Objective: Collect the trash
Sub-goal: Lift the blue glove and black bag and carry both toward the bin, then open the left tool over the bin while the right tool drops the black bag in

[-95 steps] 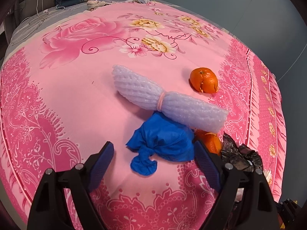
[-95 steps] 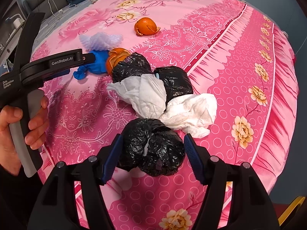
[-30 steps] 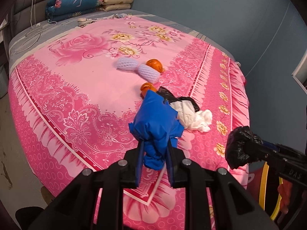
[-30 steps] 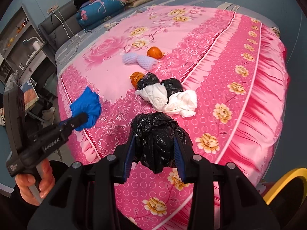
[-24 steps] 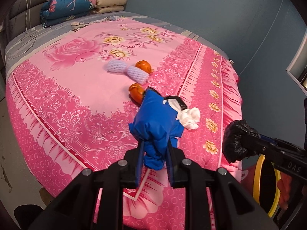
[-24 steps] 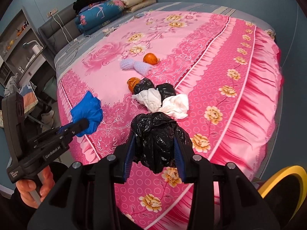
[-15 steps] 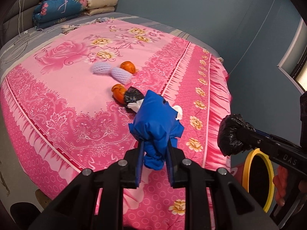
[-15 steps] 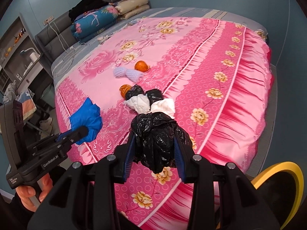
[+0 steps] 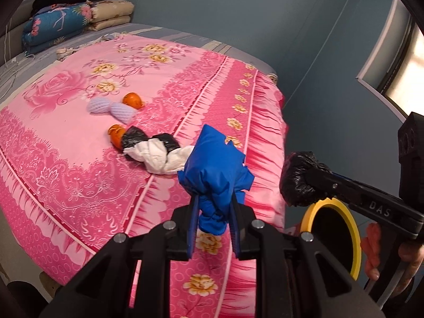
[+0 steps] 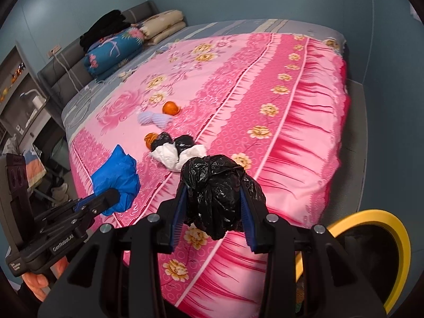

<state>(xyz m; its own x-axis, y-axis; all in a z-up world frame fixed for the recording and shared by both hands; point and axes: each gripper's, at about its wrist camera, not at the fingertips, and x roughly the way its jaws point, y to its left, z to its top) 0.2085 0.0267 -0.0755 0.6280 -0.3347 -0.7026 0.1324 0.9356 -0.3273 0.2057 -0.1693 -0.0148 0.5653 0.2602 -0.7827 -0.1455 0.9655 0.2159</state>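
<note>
Bin (image 10: 371, 220) is cropped at the frame edge (interior dark); blue wad (image 9: 214, 169) hides part of the tissues (image 9: 159, 156).

A pink floral bedspread (image 9: 79, 175) covers the bed, with folded quilts (image 10: 114, 50) stacked at its head.

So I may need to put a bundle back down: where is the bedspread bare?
Bare: the pink bedspread from the white tissues out to the frilled edge, and the rose print beyond the foam net. Crowded: the orange peels, black bags and tissues mid-bed.
</note>
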